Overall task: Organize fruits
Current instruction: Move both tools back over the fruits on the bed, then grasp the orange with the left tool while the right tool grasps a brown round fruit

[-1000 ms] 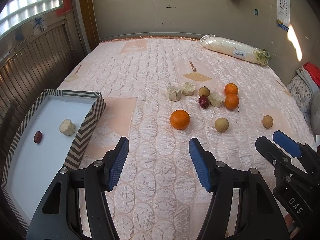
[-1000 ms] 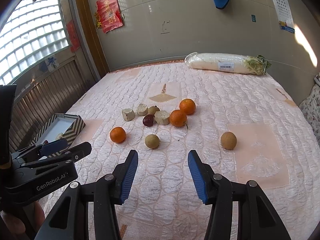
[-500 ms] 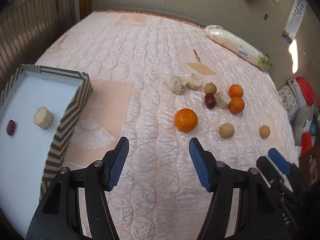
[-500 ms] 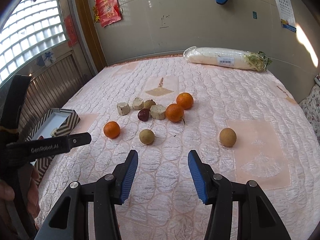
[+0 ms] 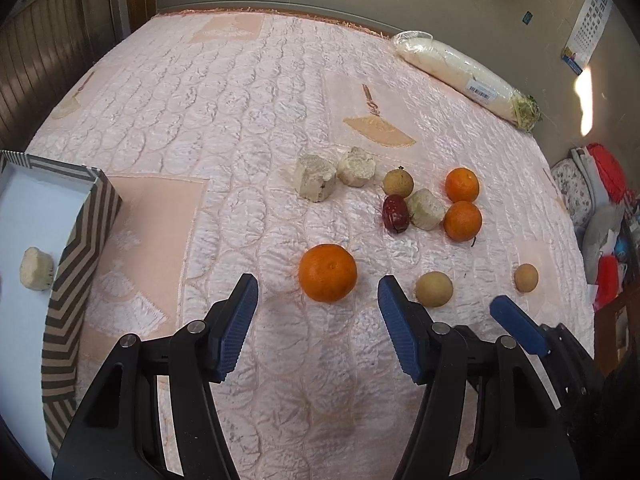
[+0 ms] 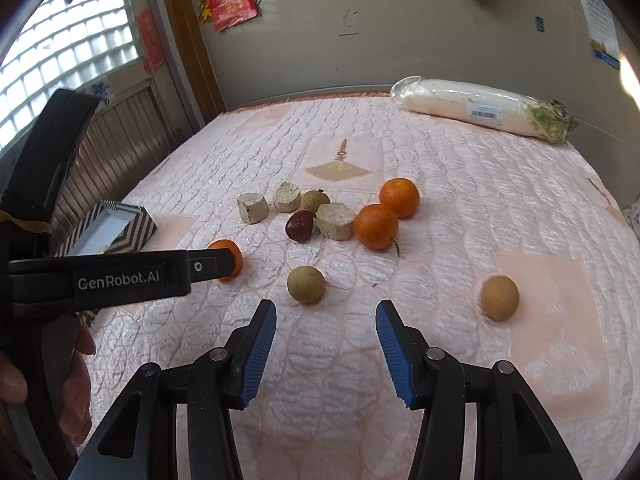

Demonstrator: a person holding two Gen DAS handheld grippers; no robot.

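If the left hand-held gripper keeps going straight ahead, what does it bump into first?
Probably the lone orange. It sits just ahead of the open left hand-held gripper, roughly centred between its jaws. Depth is hard to judge, but nothing else lies in between.

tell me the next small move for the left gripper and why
Probably ease the left gripper forward and down around the nearest orange. Its jaws are open and empty, the orange sits centred just beyond its fingertips, apart from the other fruit, and the striped box lies to the left.

Orange mandarin [image 5: 327,273], pale-pink quilted bedcover [image 5: 240,120] (fan motifs), striped, perhaps brown-and-cream box [image 5: 76,248], blue-padded left gripper [image 5: 318,300].
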